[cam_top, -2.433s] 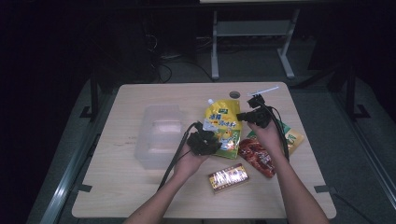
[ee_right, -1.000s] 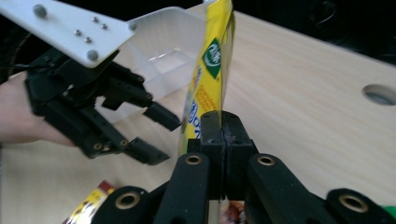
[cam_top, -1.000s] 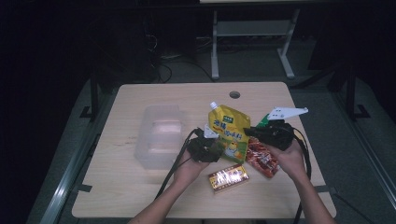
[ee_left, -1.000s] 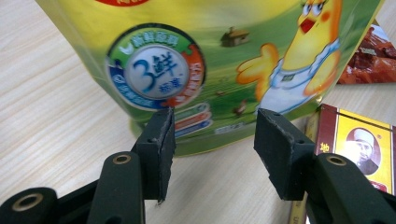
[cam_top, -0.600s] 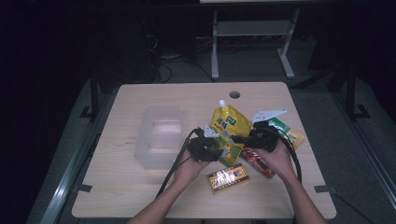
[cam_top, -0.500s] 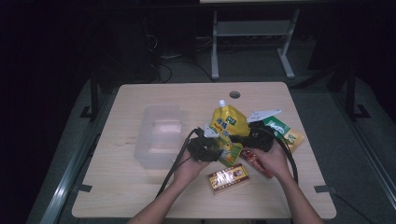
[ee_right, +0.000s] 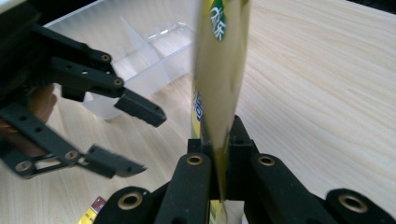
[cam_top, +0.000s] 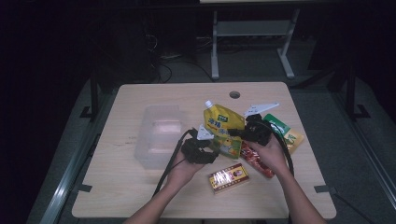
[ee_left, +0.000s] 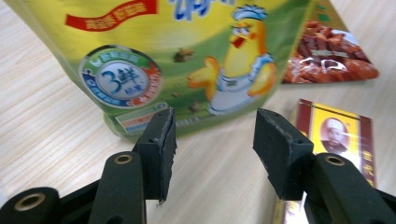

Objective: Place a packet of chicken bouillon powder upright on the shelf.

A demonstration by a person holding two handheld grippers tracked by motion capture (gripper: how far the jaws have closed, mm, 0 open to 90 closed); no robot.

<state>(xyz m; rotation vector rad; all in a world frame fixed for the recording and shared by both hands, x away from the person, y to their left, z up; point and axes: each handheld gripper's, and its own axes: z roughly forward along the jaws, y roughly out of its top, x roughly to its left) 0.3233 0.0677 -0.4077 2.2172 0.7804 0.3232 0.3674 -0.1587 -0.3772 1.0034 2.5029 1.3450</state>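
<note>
Since a second ago the right gripper (cam_top: 240, 133) has swung in from the table's right edge toward the middle; its jaws, which were just closing, are now clamped on the side edge of the yellow spouted pouch (cam_top: 223, 128). The pouch stands near table centre, at three o'clock of the clear plastic box (cam_top: 156, 135), its spout at twelve. It looks soft, glossy and bottom-heavy with liquid, so I'd judge it floppy and slippery: best pinched at a flat sealed seam. The left gripper (ee_left: 212, 140) waits part-open and empty at the pouch's lower edge, the small red box (cam_top: 229, 177) at its five o'clock.
</note>
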